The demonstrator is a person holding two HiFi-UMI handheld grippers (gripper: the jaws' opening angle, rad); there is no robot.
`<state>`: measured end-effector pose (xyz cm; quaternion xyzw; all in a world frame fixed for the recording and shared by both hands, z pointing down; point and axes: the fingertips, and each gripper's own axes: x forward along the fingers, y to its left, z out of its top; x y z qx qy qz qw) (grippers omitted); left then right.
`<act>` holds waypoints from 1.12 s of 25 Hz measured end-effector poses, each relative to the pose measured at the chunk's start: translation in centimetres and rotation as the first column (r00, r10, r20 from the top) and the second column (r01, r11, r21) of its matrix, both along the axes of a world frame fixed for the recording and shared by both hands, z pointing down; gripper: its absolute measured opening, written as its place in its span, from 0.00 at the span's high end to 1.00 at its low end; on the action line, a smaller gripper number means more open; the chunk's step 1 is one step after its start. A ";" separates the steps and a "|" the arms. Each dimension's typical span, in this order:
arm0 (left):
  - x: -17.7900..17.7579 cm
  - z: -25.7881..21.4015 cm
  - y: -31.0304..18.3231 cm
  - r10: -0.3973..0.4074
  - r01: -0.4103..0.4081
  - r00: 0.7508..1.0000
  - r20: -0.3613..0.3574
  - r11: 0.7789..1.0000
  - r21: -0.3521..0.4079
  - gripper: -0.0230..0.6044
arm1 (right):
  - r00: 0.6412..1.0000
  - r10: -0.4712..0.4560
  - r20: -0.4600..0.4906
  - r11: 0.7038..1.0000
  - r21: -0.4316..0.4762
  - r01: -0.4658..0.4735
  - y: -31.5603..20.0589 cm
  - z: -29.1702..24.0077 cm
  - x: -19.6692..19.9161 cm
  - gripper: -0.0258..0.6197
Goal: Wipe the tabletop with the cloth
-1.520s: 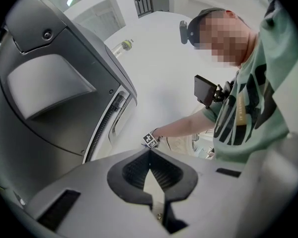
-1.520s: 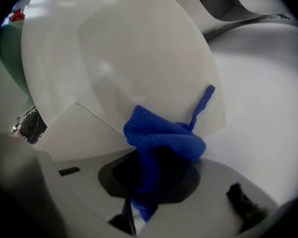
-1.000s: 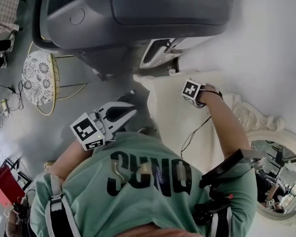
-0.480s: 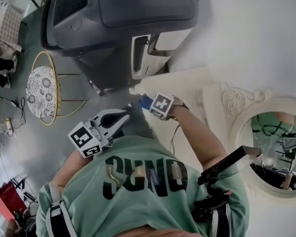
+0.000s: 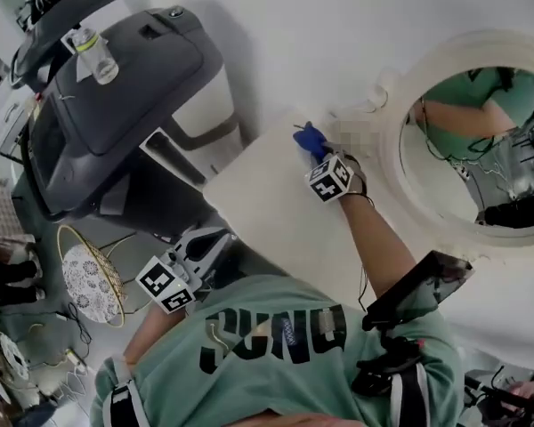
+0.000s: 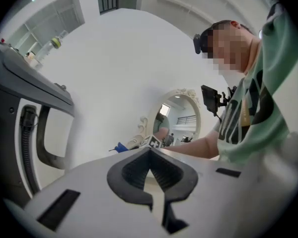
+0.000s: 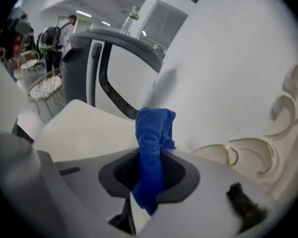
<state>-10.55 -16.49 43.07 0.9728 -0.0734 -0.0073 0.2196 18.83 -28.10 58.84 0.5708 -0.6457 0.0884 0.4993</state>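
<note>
Blue cloth (image 7: pixel 154 128) pinched in my right fingers (image 7: pixel 176 175); left fingers (image 6: pixel 134 170) closed, empty. Thin pinch may slip once dragged over worktop (image 5: pixel 267 203).

Worktop (image 5: pixel 258 207) bare across middle and near edge; free passage there. Far edge shut off by wall (image 5: pixel 276 43). Mirror frame (image 5: pixel 392 167) crowds the right, grey machine (image 5: pixel 116 96) the left. Far corner taken by right hand-held gripper (image 5: pixel 316 149) clamped on cloth (image 5: pixel 308 137).
</note>
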 end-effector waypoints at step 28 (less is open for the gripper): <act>22.9 -0.1 27.3 0.748 -0.756 0.647 0.148 0.655 -0.003 0.95 | 0.646 0.748 -0.155 0.647 -0.048 -0.761 55.3 6.8 29.2 0.84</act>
